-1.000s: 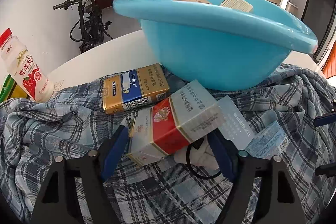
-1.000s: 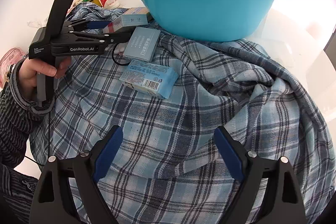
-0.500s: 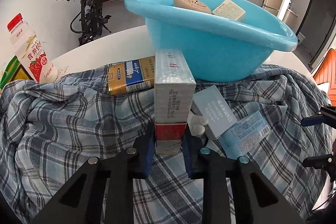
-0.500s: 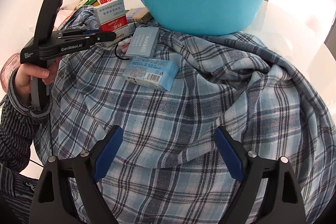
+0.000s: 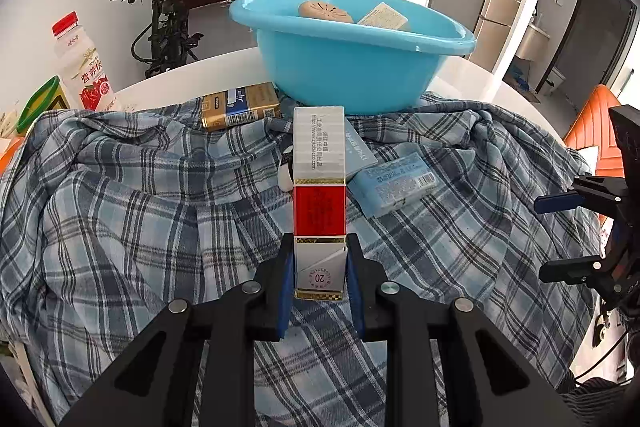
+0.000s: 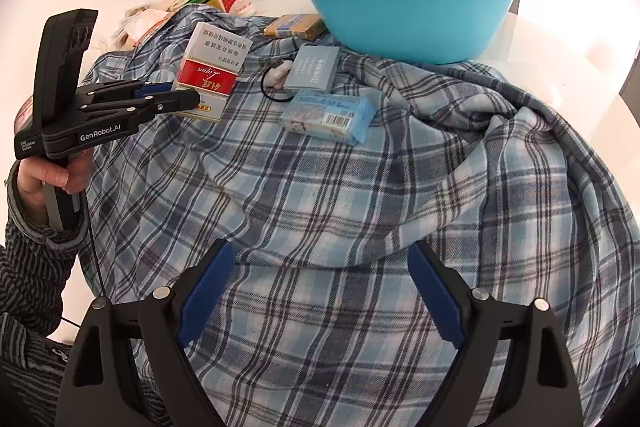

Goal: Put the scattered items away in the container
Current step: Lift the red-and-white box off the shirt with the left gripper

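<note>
Carrying one pack toward the basin, with several items left to tidy

Pinching the lower end of a red and white cigarette pack (image 5: 319, 187), the left gripper (image 5: 319, 277) has its fingers (image 5: 285, 287) pressed against both sides, and the pack sticks out forward, clear of the cloth. The right gripper (image 6: 320, 297) holds nothing; its fingers are spread wide above bare plaid cloth.

Beyond the held pack, three items lie on the plaid cloth (image 5: 140, 211) that covers the bench (image 5: 224, 61): a pale blue tissue packet (image 6: 328, 113), a flat grey-blue box (image 6: 316, 69) just beside it, and a gold and blue pack (image 5: 240, 105) close to the foot of the basin. A small white object with a black loop rests next to the grey-blue box.

The blue basin (image 5: 352, 67) stands at the far edge of the cloth. Two items are already in it: a round tan object (image 5: 325, 11) and a small cream box (image 5: 382, 17).

By this showing, the job looks less than half done. The held pack has not yet reached the basin, and at least three more items wait on the cloth.
</note>
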Available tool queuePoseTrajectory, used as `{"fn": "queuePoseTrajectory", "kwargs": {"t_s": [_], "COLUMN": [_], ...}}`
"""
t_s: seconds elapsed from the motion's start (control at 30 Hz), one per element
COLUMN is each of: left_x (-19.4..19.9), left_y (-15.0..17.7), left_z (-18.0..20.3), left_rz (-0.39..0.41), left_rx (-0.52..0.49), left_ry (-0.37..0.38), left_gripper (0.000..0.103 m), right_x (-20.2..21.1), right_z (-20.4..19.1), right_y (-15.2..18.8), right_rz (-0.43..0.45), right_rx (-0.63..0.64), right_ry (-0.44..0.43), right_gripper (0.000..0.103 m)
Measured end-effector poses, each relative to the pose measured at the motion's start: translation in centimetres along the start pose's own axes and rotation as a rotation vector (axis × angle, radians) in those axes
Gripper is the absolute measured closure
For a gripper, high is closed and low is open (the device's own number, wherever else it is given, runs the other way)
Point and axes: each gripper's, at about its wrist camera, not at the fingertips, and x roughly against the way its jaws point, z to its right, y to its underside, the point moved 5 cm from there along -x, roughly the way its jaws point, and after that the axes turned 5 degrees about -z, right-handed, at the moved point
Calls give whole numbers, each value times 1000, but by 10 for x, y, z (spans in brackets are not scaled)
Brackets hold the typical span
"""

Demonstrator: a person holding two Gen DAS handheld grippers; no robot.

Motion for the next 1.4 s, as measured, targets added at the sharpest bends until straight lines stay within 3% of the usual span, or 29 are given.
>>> {"fn": "queuePoseTrajectory", "kwargs": {"t_s": [0.37,0.67,0.8,0.83,0.9,0.97,1.2,1.4], "left_x": [-3,-26,-40,-43,-49,-53,-58,-70], "left_y": [43,29,17,14,9,5,-13,-13], "left_z": [13,10,10,9,8,9,8,6], "left_rz": [-72,-93,-110,-113,-115,-112,-72,-104], "left_rx": [-3,2,-6,-4,-4,-13,-16,-21], "left_ry": [19,14,-8,-14,-32,-50,-55,-53], "left_gripper": [78,78,78,76,63,31,30,30], "right_x": [0,-8,-12,-11,-11,-11,-19,-28], "right_z": [-11,-2,7,9,12,15,23,22], "right_y": [19,19,16,15,11,7,-5,-10], "right_rz": [-9,-25,-45,-44,-37,-34,-41,-58], "right_rx": [9,-19,-53,-55,-54,-55,-62,-58], "right_ry": [-12,-21,-63,-64,-57,-56,-56,-64], "right_gripper": [15,15,15,15,15,15,15,15]}}
